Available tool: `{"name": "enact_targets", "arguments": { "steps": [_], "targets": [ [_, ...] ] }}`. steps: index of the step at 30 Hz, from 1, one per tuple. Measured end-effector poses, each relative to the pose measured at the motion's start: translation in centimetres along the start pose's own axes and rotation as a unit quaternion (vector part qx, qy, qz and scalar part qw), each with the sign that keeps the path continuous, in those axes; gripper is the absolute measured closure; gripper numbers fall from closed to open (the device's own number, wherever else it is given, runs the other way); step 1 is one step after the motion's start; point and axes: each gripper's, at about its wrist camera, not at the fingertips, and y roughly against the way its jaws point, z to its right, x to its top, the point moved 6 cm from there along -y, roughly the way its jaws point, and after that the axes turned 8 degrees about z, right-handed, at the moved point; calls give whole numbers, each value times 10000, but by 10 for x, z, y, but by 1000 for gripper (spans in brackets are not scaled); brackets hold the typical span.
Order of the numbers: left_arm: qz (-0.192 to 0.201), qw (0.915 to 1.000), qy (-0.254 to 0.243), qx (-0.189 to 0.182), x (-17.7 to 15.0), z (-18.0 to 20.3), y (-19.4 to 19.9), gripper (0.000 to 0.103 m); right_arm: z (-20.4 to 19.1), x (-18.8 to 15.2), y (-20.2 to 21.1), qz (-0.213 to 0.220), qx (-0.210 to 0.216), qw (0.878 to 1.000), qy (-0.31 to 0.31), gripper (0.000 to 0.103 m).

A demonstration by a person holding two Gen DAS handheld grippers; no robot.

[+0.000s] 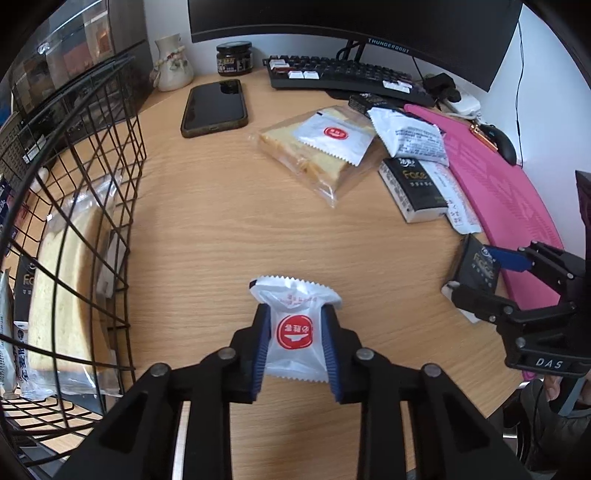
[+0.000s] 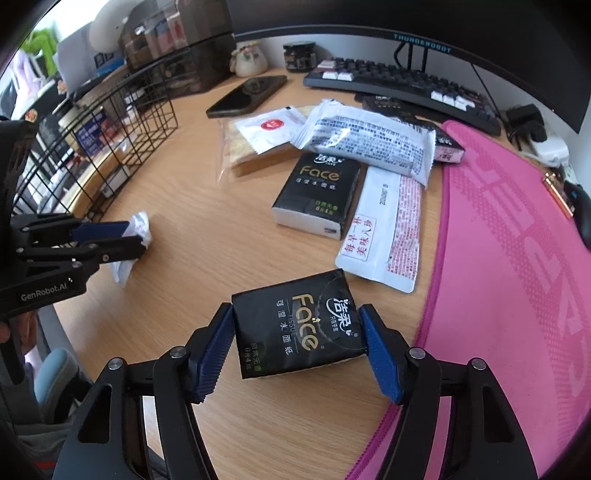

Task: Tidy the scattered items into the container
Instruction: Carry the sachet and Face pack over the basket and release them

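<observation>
My left gripper point(image 1: 295, 312) is shut on a small white sachet with a red logo point(image 1: 294, 332), its top crumpled between the blue pads, just right of the black wire basket point(image 1: 92, 184). The basket holds a bagged bread loaf point(image 1: 62, 295) and other packets. My right gripper point(image 2: 296, 310) is shut on a black "Face" tissue pack point(image 2: 295, 328) beside the pink mat point(image 2: 517, 277). Further back lie a second tissue pack point(image 2: 317, 192), a long white sachet point(image 2: 384, 229), a white snack bag point(image 2: 369, 144) and bagged bread point(image 1: 314, 155) with a sachet on it.
A phone point(image 1: 216, 107), a dark jar point(image 1: 233, 57) and a pale vase point(image 1: 171, 62) stand at the back of the wooden desk. A keyboard point(image 1: 343, 75) sits under the monitor point(image 1: 351, 18). A mouse point(image 1: 504, 146) rests on the pink mat.
</observation>
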Motion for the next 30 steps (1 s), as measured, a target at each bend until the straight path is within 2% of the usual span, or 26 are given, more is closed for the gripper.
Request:
{"name": "enact_targets", "arguments": {
  "steps": [8,12,16,19,22,26,30],
  "targets": [
    [243,9996,-107,-68,16,10,20,74,0,14,19,255,58,9996,-60,37],
    [514,9984,-175,-159,34,18,42,74,-6,30,34,426,89,9990,-45,37],
    [947,9952,-194,-127,60,9,81,74,-28,63,53,660,324,9972,139,37],
    [1320,9912,-42,110,79,-19,115,74,-67,107,73,984,641,9920,458,37],
    [1503,9868,283,527,84,-67,137,74,-117,143,78,1158,1027,9849,775,37],
    [1373,9828,766,973,68,-133,140,74,-196,173,54,988,1503,9756,1259,37],
    [1160,9798,1107,1193,40,-180,134,74,-252,176,26,731,1829,9694,1465,37]
  ]
}}
